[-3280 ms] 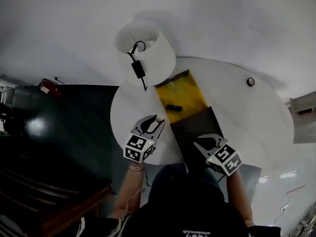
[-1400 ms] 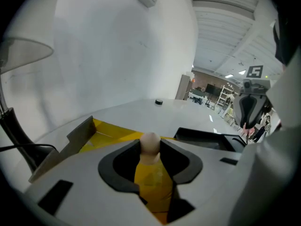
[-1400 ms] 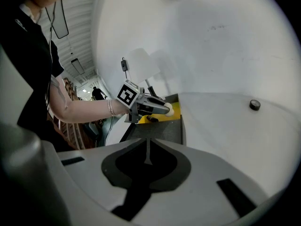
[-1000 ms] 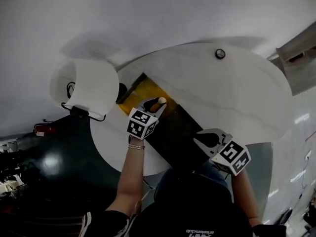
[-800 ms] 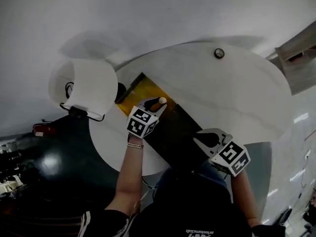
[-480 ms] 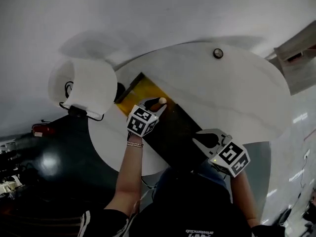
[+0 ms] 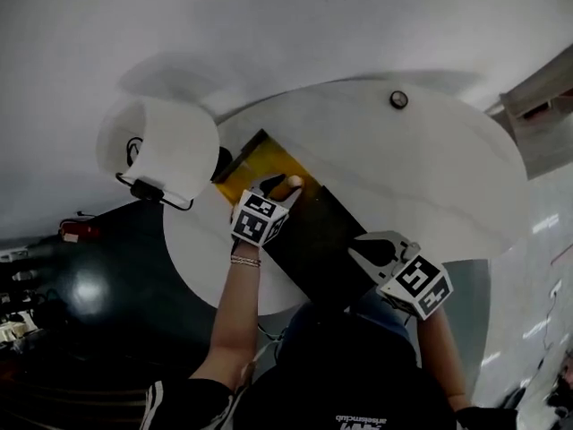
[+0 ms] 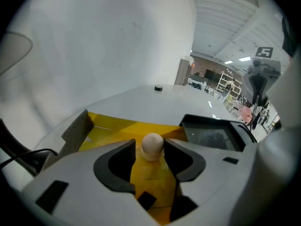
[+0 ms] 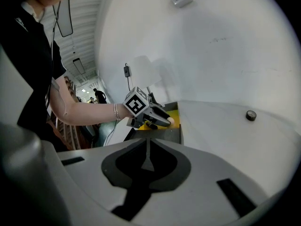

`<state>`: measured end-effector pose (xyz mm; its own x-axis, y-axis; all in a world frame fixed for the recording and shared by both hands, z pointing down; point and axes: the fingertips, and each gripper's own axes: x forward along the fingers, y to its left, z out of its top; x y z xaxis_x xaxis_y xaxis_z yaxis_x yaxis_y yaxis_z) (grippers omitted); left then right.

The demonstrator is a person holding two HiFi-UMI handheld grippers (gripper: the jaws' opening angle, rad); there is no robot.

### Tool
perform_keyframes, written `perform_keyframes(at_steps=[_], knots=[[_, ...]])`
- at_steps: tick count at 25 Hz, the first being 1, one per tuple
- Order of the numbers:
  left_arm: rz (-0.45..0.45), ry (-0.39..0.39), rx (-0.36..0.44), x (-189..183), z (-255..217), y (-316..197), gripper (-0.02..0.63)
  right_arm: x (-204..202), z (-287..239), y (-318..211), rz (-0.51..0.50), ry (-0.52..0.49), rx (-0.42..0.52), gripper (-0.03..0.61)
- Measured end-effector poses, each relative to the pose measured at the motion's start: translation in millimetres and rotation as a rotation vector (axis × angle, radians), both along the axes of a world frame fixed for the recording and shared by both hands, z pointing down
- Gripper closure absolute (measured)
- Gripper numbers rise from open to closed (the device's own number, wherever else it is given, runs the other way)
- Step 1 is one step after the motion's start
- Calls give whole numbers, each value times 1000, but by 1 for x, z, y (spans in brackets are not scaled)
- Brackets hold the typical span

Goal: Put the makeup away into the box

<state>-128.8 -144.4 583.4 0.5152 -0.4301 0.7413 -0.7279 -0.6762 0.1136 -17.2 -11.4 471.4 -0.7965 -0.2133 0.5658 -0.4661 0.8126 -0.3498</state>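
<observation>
An open box [image 7: 260, 162] with a yellow inside lies on the round white table [image 7: 430, 177], its dark lid [image 7: 313, 245] folded out towards me. My left gripper [image 7: 286, 186] hovers over the yellow part [image 8: 113, 128]. A beige egg-shaped makeup sponge [image 8: 152, 145] sits between its fingertips. Those jaws have just been opening and stand wide, with a thin gap beside the sponge. The right gripper view shows that gripper [image 9: 164, 120] and the sponge [image 9: 171, 121] above the box. My right gripper [image 7: 358, 249] is shut and empty [image 9: 148, 142] at the near edge of the lid.
A white lamp shade [image 7: 166, 150] with a black cable stands just left of the box. A small black round object [image 7: 398, 99] lies at the table's far side [image 8: 158, 88]. Dark floor lies below the table's left edge.
Since the oldest frame my left gripper has carried the sponge from beside the box to over its yellow inside. Over the last second both grippers have kept their places.
</observation>
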Motion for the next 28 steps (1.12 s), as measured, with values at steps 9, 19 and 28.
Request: perform_keyframes(at_steps=[9,19,28], knots=[[-99,-97,151,-26,-37,13,447,4,-3,12,-33,14,19,538],[-188,10,228,-18,-95,39,597,-3,-19,14,-105,6,92,540],[-232,89,379,6,-148,62,597,10,-24,16,-157,-7,108,538]])
